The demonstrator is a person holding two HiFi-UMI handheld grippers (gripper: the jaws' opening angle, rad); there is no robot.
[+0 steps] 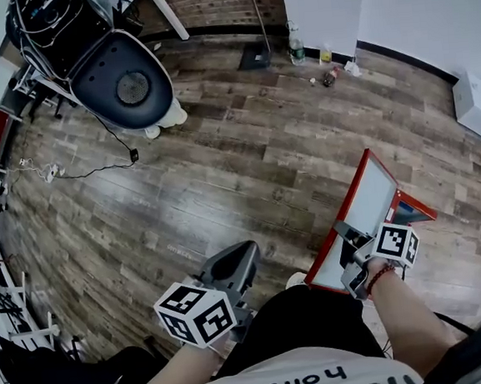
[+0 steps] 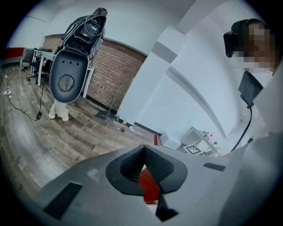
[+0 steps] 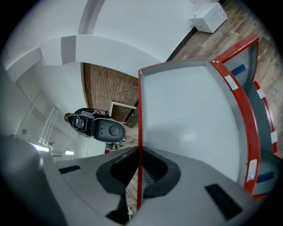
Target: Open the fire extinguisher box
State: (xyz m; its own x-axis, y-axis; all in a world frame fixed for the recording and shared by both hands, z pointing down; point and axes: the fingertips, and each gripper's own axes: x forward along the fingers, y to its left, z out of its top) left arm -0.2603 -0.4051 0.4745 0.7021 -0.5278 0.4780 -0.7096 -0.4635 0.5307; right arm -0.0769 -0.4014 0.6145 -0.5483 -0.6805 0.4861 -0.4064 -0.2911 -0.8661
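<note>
Grip was on the door [image 1: 366, 197] of the fire extinguisher box [image 1: 411, 210]. The right gripper [image 1: 341, 232] had its jaws pinched nearly together on the door's thin red free edge, and the right gripper view showed that edge running straight up between the pads.

The door stood swung open, a grey panel in a red frame, tilted up off the plank floor [image 1: 246, 161] at the person's right. The box sat just beyond the panel, on the side away from the gripped edge, where the hinge presumably ran. Its inside was grey, and no extinguisher could be made out.

The left gripper [image 1: 234, 267] hung low at the left, well apart from the door, with a dark trouser leg [image 1: 302, 324] between them. Its jaws were drawn narrow with the tips meeting and nothing in them (the red patch showing through their gap looked to lie behind, not between).

Key relation: the door's long axis ran from near lower left to far upper right in the head view, with the box to the right of it. The right hand was much the nearer. Judged the opening largely done, and any further swing would fall to that hand, carrying the edge away from the box.

Writing: "hollywood" on the white shirt [image 1: 365, 377], seen upside down. The small white stickers on the red frame and the blue labels inside the box were too small to read.
</note>
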